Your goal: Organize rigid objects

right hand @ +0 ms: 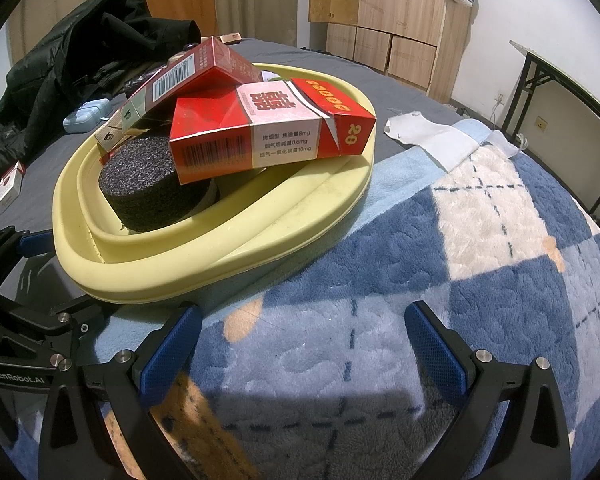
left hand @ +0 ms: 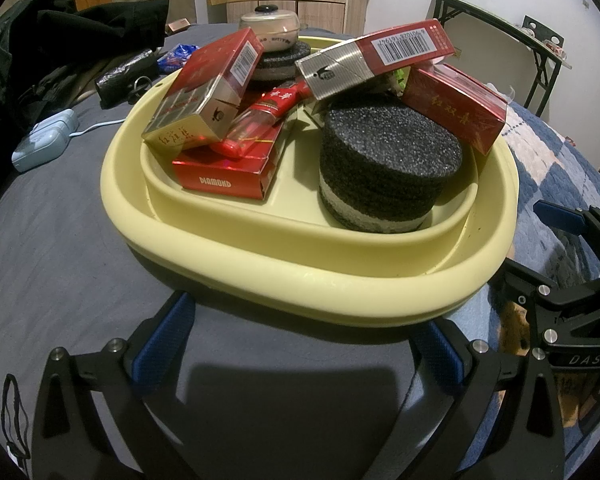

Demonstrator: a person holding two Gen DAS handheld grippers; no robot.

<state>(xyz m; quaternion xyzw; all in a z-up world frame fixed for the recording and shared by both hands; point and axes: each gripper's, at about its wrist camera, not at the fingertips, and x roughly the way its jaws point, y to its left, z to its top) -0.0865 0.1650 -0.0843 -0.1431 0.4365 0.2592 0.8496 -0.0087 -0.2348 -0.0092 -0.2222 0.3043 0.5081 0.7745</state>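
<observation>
The pale yellow oval plastic tray (left hand: 260, 280), heaped with red cardboard cigarette packs (left hand: 224, 176) and a black foam cylinder (left hand: 388, 160), sits on the bed at twelve o'clock from the left gripper (left hand: 300, 344), its long axis crosswise. The right gripper (right hand: 304, 340) sees it at ten o'clock. Both stand spread wide, empty; the left looks nearer.

Yellow tray (left hand: 308, 276) on grey bedding holds 2 black foam discs (left hand: 388, 168) and several red cigarette packs (left hand: 208, 92) piled loosely. Left gripper (left hand: 300, 344) wide apart, empty, just before tray's near rim.
</observation>
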